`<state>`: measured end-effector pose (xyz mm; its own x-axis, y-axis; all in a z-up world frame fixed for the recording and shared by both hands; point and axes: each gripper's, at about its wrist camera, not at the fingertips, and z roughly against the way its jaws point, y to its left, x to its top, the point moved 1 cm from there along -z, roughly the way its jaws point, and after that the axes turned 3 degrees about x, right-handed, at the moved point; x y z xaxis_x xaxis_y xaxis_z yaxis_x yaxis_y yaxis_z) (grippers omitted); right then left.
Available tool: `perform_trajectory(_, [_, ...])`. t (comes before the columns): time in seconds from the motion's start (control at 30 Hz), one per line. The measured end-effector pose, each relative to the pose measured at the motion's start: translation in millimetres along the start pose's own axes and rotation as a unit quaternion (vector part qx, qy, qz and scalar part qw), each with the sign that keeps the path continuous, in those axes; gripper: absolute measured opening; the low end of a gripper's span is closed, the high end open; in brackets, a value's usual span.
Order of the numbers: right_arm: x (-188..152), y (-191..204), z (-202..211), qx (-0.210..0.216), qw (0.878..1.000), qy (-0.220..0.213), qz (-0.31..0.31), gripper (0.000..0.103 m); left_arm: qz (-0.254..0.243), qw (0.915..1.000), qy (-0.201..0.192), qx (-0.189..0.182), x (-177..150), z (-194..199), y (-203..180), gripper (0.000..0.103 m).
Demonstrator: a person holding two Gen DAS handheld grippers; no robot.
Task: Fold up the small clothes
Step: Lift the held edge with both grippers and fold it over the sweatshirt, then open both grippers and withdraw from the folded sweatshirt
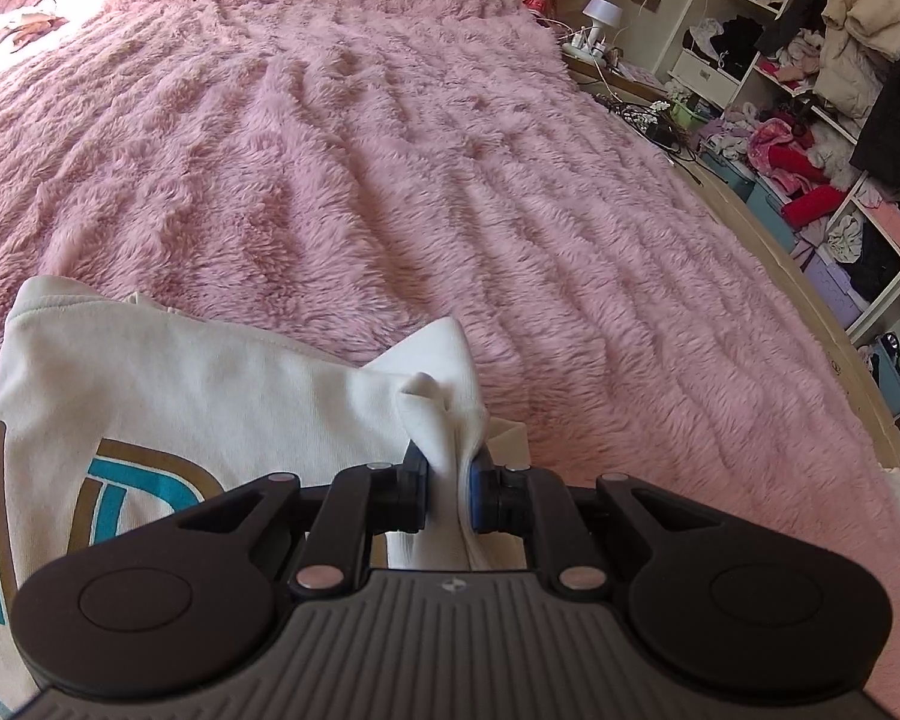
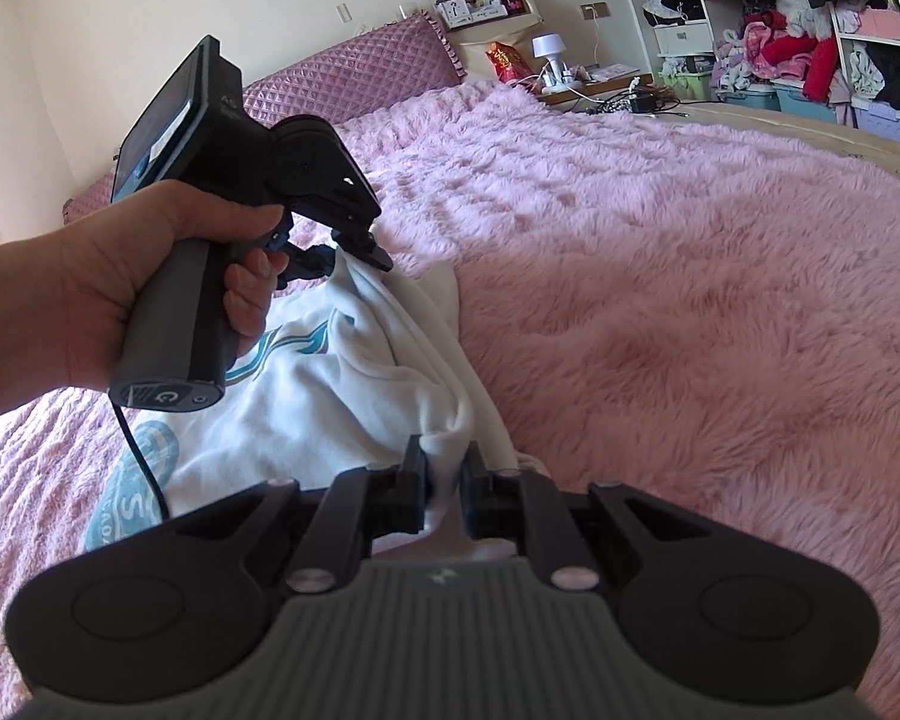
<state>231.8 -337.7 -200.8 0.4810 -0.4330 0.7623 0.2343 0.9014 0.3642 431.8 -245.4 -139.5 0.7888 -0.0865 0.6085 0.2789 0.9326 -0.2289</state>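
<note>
- The white top (image 2: 306, 396), printed with a teal and gold logo, lies on the fluffy pink blanket (image 1: 450, 180) of the bed, near its edge, with one side bunched and raised.
- Your left claw (image 1: 450, 489) is pinching a gathered fold of that fabric between its pads; the cloth puckers just ahead of it.
- Your right claw (image 2: 446, 495) is likewise clamped on a fold nearer you, and the left claw (image 2: 354, 252) shows further along the same edge, your left hand (image 2: 120, 282) round its handle.
- You look to be mid-fold, with one side lifted by two points.
- Next, carry both points across together over the logo, keeping the edge taut, then lay it flat before letting go.
- The open wardrobe shelves (image 1: 810, 90), heaped with clothes, stand beyond the bed, well apart.
</note>
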Motion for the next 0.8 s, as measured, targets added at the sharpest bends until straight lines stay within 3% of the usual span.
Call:
perform_trajectory(0.3, [-11, 2, -9, -0.021, 0.999, 0.012, 0.023, 0.005, -0.038, 0.9992, 0.006, 0.012, -8, -16, -11, 0.018])
perform_trajectory(0.4, [-14, 2, -11, -0.027, 0.999, 0.016, 0.031, 0.004, -0.056, 0.9983, 0.012, 0.014, -12, -22, -16, 0.031])
perform_trajectory(0.47, [-16, 3, -12, -0.032, 0.999, 0.016, 0.034, 0.004, -0.057, 0.9983, 0.008, 0.011, -11, -21, -21, 0.046])
perform_trajectory(0.5, [-15, 3, -11, -0.034, 0.999, 0.015, 0.035, 0.004, -0.059, 0.9982, 0.007, 0.011, -10, -19, -23, 0.048])
perform_trajectory(0.6, [-14, 4, -8, -0.037, 0.998, 0.014, 0.046, 0.008, -0.062, 0.9980, -0.013, -0.001, -3, -2, -28, 0.048])
perform_trajectory(0.8, [1, 1, 22, -0.039, 0.997, -0.009, 0.064, 0.018, -0.093, 0.9909, -0.082, -0.052, -2, 83, -7, 0.051])
